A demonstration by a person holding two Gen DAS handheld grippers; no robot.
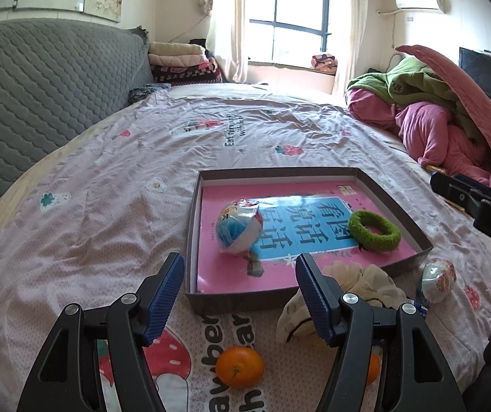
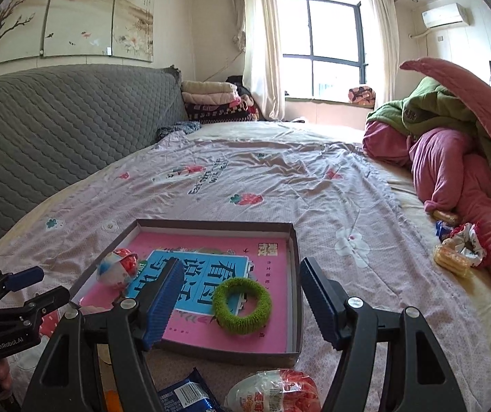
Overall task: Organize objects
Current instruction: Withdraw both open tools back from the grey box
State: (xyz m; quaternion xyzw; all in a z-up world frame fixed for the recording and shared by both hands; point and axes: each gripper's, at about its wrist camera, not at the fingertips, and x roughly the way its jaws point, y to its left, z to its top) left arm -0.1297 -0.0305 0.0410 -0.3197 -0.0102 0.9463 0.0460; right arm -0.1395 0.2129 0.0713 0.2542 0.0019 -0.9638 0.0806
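left gripper (image 1: 240, 276): jaws standing wide apart, blue ribbed pads bare, nothing held and nothing touched. it hangs over the bedsheet (image 1: 114, 178) at the near edge of the box.

right gripper (image 2: 240, 281): jaws likewise wide apart, nothing between the pads, no contact with any item. it hangs over the near right corner of the box.

shallow grey cardboard box (image 1: 192, 226): just ahead of the left gripper, lying flat on the sheet. a pink picture book (image 1: 314, 267) with a blue title panel covers its floor.

wrapped round snack packet (image 1: 239, 228): inside the box, ahead of and between the left gripper's pads, resting on the book.

green fuzzy ring (image 1: 374, 230): inside the box, ahead and to the right of the left gripper; in the right wrist view it lies ahead between that gripper's pads.

orange (image 1: 240, 366): on the sheet below and between the left gripper's jaws, outside the box.

cream patterned cloth (image 1: 358, 285): beside the left gripper's right pad, against the box's near wall.

second wrapped snack packet (image 2: 274, 393): on the sheet under the right gripper, near side of the box.

blue packet (image 2: 183, 395): just left of that snack, below the right gripper's left pad.
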